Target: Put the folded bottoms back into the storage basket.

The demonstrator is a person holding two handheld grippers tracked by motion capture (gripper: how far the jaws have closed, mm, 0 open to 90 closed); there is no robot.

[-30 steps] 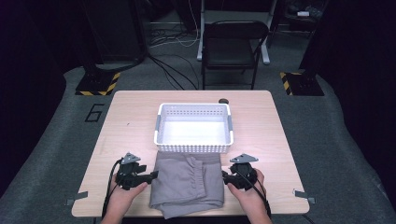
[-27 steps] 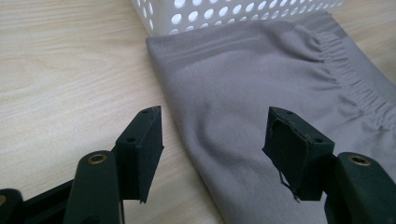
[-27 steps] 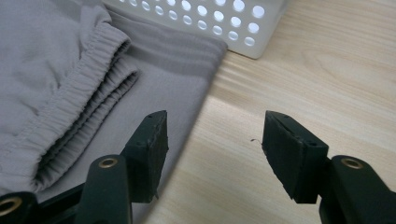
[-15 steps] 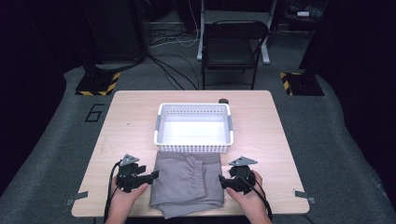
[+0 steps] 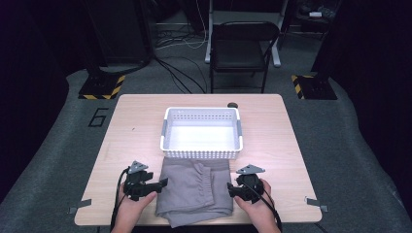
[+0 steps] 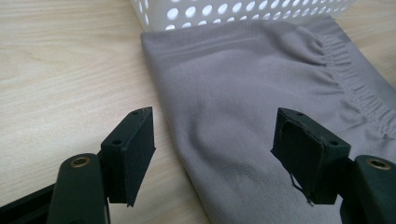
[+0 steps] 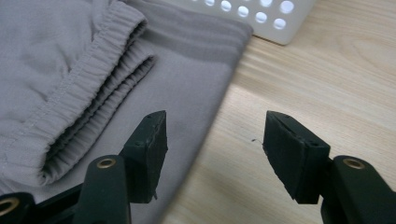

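High view: folded grey trousers (image 5: 197, 191) lying on the surface, touching the near wall of the white basket (image 5: 202, 151). Left tongs (image 5: 156, 184) having just been opening, right tongs (image 5: 233, 189) closing slightly; both gaping, empty, straddling the trousers' side edges. Risk: pinching only the top layer, so the fold is spilling open.

High overhead view; two close gripper views sharing the grey garment (image 5: 195, 191).

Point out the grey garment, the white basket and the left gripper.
grey garment (image 5: 194, 191): high view, middle of the folded cloth.
white basket (image 5: 201, 154): high view, its near perforated wall.
left gripper (image 6: 212, 149): left gripper view, midway between its open fingertips, above the cloth's edge.
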